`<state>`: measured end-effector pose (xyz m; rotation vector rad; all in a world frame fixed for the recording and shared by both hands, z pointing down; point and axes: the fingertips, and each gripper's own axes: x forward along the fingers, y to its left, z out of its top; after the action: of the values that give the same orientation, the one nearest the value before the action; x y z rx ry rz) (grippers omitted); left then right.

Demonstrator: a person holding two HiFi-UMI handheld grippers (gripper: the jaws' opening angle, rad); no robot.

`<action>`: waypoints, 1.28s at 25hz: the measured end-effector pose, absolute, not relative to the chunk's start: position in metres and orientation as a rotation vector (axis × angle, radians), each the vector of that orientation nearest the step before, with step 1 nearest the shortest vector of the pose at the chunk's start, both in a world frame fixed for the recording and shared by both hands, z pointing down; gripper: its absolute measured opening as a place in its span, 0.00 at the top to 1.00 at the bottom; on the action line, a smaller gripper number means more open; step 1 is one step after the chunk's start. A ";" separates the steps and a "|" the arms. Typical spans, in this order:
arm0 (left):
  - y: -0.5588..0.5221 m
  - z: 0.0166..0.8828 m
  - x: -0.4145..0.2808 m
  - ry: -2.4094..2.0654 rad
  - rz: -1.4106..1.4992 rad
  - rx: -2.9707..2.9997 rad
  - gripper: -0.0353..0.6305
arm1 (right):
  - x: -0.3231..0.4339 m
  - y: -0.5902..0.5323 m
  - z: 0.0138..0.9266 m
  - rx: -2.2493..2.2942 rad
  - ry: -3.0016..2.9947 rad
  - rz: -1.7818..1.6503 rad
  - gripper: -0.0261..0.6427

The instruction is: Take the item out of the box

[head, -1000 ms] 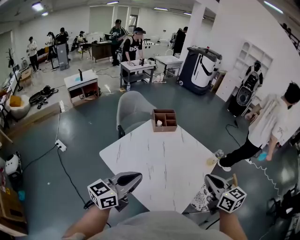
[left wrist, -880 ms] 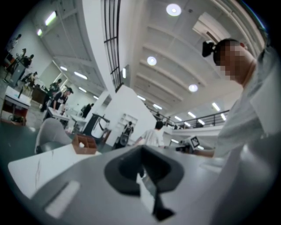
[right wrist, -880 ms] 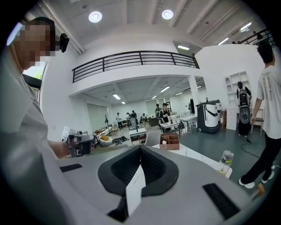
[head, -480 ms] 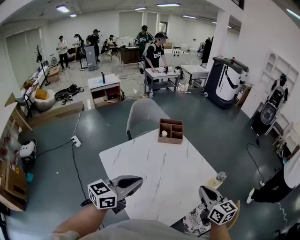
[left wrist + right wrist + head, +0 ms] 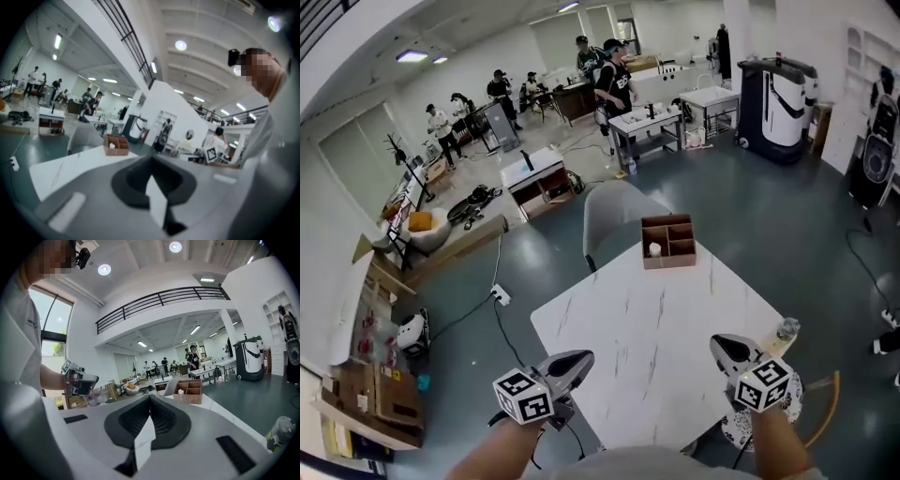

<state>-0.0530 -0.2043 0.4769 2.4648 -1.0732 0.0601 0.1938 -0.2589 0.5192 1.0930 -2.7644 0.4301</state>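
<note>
Left hand-held gripper (image 5: 582,357) hangs over the near left corner of the white marbled surface (image 5: 656,319), its jaws pressed together with nothing between them; its own view (image 5: 152,168) shows the two jaws meeting along a single line. The right hand-held gripper (image 5: 720,344) sits over the near right edge of the same surface, and it too is closed and empty, as its view (image 5: 150,403) shows. Both point toward the far side, well apart from each other.

At the far edge of the surface stands the brown box (image 5: 668,242) (image 5: 116,144) (image 5: 189,391), open on top and split by dividers into compartments. The item (image 5: 654,249) (image 5: 181,392), small and white, lies inside it in what looks like the near left compartment from the head view; it is too small to identify. Box and item are well away from both jaws.

A grey chair (image 5: 614,211) stands just behind the box. A clear bottle (image 5: 785,330) (image 5: 280,432) rests at the right edge of the surface, near the right hand-held gripper.
</note>
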 end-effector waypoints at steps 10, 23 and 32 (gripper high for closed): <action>-0.309 0.515 -0.082 -1.048 0.157 2.530 0.95 | 0.171 -0.298 0.517 1.216 -2.625 0.378 0.95; -0.423 0.541 -0.041 -1.029 0.331 2.592 0.94 | 0.163 -0.386 0.546 1.224 -2.587 0.340 0.95; -0.498 0.572 -0.015 -1.008 0.436 2.621 0.94 | 0.162 -0.436 0.570 1.239 -2.583 0.349 0.95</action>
<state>-0.0149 -0.4980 0.5717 2.6209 -1.0080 0.4364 0.1621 -0.4355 0.5698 1.2389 -2.5829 0.3494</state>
